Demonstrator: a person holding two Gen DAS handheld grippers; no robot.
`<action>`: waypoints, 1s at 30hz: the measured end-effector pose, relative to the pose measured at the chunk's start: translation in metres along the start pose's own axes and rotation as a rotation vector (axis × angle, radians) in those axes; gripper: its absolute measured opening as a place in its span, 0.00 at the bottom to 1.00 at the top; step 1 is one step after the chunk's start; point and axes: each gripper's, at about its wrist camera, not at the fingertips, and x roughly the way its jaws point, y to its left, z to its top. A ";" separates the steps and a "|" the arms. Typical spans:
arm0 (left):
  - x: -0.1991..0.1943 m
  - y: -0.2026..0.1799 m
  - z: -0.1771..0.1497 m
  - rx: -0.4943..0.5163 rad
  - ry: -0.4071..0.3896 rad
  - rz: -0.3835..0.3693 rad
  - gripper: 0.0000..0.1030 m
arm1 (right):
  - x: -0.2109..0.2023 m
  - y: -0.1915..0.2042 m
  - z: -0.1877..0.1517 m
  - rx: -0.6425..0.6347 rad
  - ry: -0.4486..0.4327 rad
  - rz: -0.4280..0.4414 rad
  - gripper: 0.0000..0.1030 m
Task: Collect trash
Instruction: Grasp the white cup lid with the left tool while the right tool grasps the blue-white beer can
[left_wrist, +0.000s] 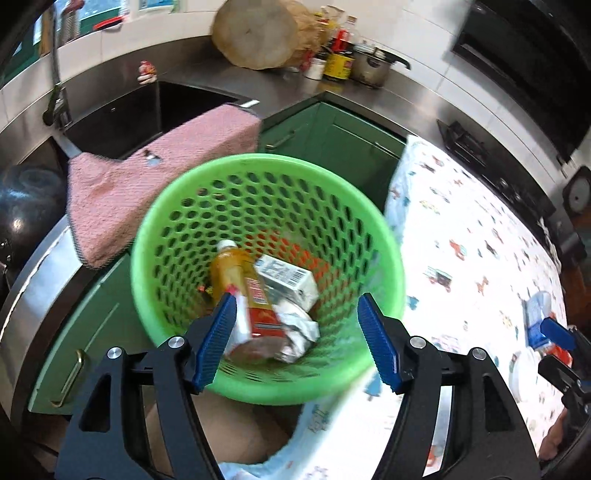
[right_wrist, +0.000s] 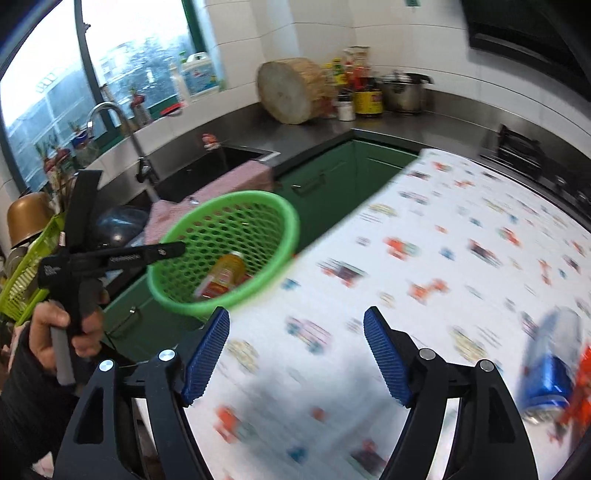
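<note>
- Green perforated plastic basket: round, open-topped, at the near left edge of the table; serves as the bin.
- Contents: orange plastic drink bottle with red label, white carton with barcode, crumpled silvery wrapper, all lying loose at the bottom.
- Table: covered with a white cloth printed in small coloured figures.
- Blue drink can: on the cloth at the near right, well apart from the basket, blurred; something red just beside it, unidentifiable.
- Handling, judged: can light, thin-walled, smooth, easily dented and liable to roll; best taken across the middle of its body with modest pressure.
- Left hand-held gripper: blue ribbed pads apart, nothing between them, hovering above the basket's near rim.
- Right hand-held gripper: pads apart, empty, over bare cloth, the can to its right.
- Pink towel: draped beyond the basket, beside the dark sink.
</note>
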 end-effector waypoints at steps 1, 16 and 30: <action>0.001 -0.006 -0.002 0.007 0.004 -0.005 0.66 | -0.007 -0.009 -0.006 0.009 -0.001 -0.021 0.73; 0.005 -0.102 -0.029 0.134 0.045 -0.090 0.67 | -0.094 -0.136 -0.064 0.170 -0.008 -0.238 0.73; 0.008 -0.144 -0.038 0.196 0.069 -0.135 0.67 | -0.060 -0.196 -0.034 0.256 0.049 -0.295 0.73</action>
